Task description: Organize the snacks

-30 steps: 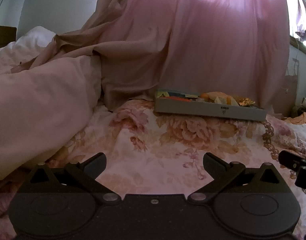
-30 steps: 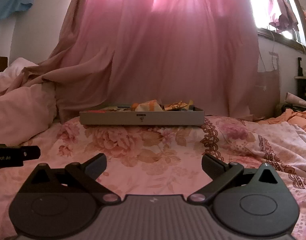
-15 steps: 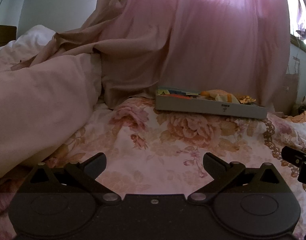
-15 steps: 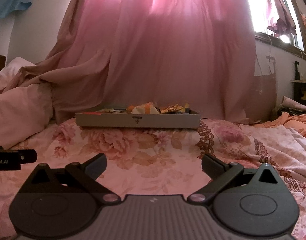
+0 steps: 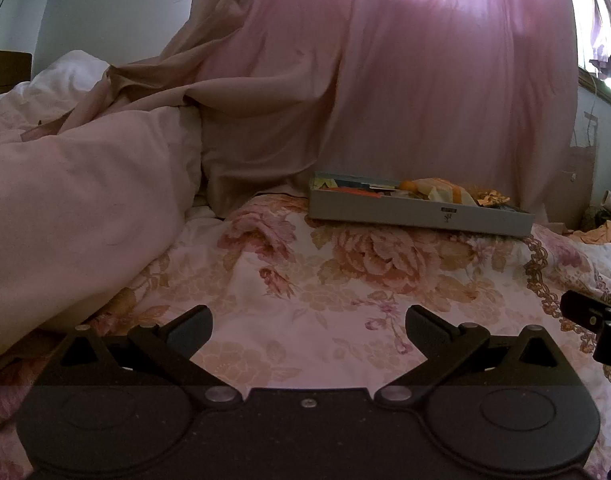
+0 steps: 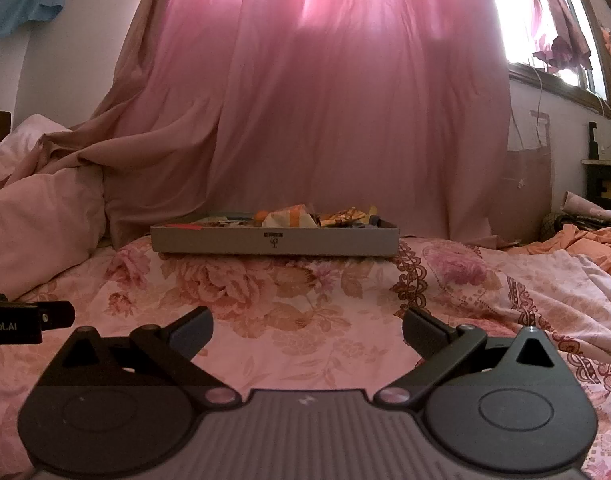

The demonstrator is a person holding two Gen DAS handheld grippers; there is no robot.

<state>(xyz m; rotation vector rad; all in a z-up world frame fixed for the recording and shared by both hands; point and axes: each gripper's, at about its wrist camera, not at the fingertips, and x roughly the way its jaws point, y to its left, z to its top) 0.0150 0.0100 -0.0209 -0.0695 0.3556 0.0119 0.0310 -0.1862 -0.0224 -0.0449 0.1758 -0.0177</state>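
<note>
Black left gripper [image 5: 308, 325] and right gripper [image 6: 308, 327] both spread wide, empty, above the floral bedspread [image 6: 289, 300]. Ahead, grey tray [image 6: 274, 240] heaped with snack wrappers [image 6: 293, 216].

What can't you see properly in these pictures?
- Snacks in the gray tray: both views look from low down, so the tray's front wall hides most; wrappers too small to name.
- Tray's floor: hidden in both views.
- Left gripper in the right view: cut off by the left edge.
- Behind the pink curtain: covered.

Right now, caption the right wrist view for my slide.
Open right gripper faces a gray snack tray on the floral bedspread.
</note>
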